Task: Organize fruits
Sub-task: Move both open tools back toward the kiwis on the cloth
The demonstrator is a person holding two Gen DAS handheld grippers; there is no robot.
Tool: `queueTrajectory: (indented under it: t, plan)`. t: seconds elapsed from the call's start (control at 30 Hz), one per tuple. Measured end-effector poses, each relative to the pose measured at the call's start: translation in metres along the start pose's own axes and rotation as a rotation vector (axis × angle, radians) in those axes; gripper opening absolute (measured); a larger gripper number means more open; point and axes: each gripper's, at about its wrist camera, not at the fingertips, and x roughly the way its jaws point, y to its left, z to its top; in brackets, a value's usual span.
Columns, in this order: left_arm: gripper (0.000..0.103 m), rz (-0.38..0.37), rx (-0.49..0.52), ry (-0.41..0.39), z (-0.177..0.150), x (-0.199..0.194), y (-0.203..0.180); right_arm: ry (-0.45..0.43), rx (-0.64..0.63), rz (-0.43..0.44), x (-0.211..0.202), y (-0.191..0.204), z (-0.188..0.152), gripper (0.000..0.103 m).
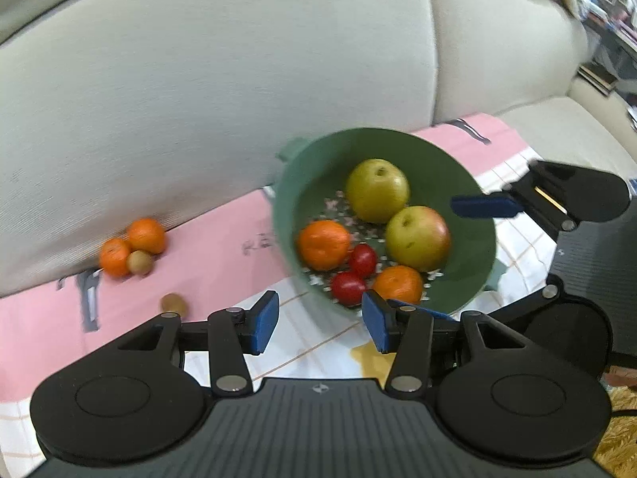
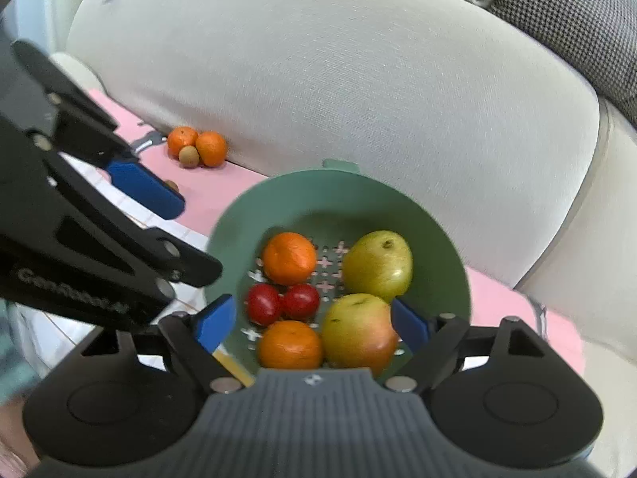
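Sofa (image 1: 199,79), checkered cushion (image 2: 577,12) right view only

Green colander (image 2: 446,239): matt smooth plastic, perforated base. Apples (image 2: 376,265): smooth skin, soft sheen. Tomatoes (image 2: 300,300): glossy. Oranges (image 2: 288,257): dimpled, dull peel. Kiwis (image 1: 140,262): rough brown skin. Sofa back (image 1: 199,79): coarse woven beige cloth. Pink cover (image 1: 223,247): soft matt cloth. Left gripper (image 1: 320,320): matt black plastic, metal pivot pins, blue rubbery pads (image 1: 266,320); body ribbed.
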Motion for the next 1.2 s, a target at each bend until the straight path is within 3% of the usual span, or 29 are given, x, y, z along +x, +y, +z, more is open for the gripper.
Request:
queueTrajectory:
  t: [0.2, 0.63, 0.9, 1.2]
  plan:
    - [0.057, 0.06, -0.078, -0.027, -0.015, -0.018, 0.028, -0.016, 0.072, 0.046, -0.006, 0.02, 0.006, 0.086]
    - [0.057, 0.14, -0.251, -0.086, -0.04, -0.046, 0.097, -0.086, 0.068, 0.083, -0.006, 0.073, 0.038, 0.093]
    - [0.057, 0.142, -0.361, -0.135, -0.052, -0.049, 0.133, -0.108, 0.028, 0.11, 0.004, 0.104, 0.056, 0.093]
    - [0.057, 0.118, -0.427, -0.12, -0.061, -0.029, 0.162, -0.068, 0.006, 0.161, 0.03, 0.118, 0.065, 0.092]
